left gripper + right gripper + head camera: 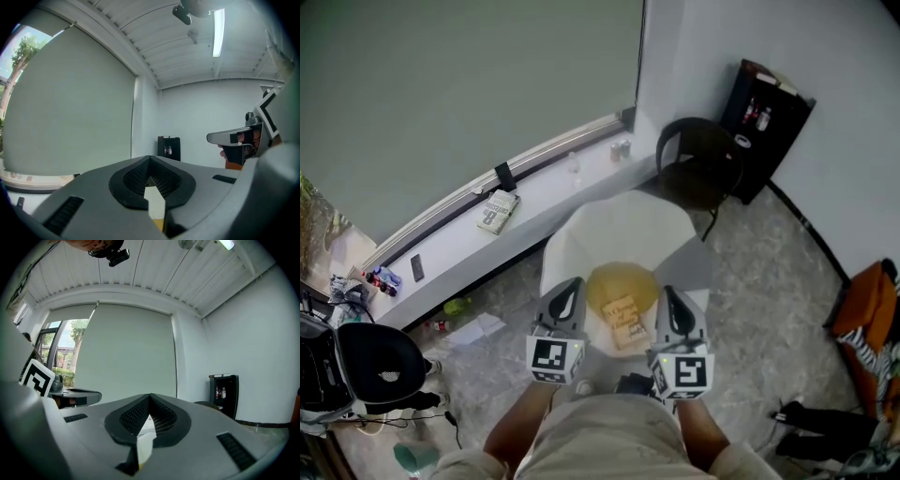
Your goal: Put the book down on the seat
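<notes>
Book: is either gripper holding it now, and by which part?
Neither. The left gripper and right gripper are both shut and empty; the book lies on the seat's yellow cushion between them.

I held my left gripper (pixel 569 292) and my right gripper (pixel 673 302) side by side, pointing level, jaws pressed together on both.

Book (pixel 626 323) cover print too small

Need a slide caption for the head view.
Both shut and empty, the left gripper and right gripper hover above a book lying on the yellow cushion of a white seat.
</notes>
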`<state>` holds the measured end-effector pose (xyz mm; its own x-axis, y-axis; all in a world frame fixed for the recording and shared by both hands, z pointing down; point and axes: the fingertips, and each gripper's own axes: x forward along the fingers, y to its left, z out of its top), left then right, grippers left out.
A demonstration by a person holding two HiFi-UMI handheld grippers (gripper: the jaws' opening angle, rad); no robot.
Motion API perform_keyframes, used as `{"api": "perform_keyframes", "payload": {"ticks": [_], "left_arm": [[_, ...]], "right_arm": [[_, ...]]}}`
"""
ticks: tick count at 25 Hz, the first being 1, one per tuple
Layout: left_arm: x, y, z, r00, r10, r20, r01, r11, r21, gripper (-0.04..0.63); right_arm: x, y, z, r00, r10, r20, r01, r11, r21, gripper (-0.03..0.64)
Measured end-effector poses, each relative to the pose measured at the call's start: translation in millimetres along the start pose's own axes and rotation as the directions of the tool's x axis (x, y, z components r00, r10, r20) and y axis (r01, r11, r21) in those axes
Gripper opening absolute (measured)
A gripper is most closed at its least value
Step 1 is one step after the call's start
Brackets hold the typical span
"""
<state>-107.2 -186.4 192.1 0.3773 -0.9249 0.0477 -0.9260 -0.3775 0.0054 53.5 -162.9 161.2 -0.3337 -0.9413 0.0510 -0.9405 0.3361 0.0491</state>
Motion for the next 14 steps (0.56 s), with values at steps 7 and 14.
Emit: {"api": "perform_keyframes", "payload": {"ticks": [7, 14], "left_arm": [[1, -18, 5, 1.0, -0.014, 0.007, 0.014, 1.0, 0.002, 0.008], [-2, -32, 5, 1.0, -0.018, 0.025, 0.018, 1.0, 0.019, 0.008]], "right_arm": [[-8, -11, 6, 1.0, -0.006, 0.008, 0.006, 1.0, -0.001, 0.005], [-16, -17, -2, 1.0, -0.007, 0.002, 0.007, 1.0, -0.001, 0.004]]}}
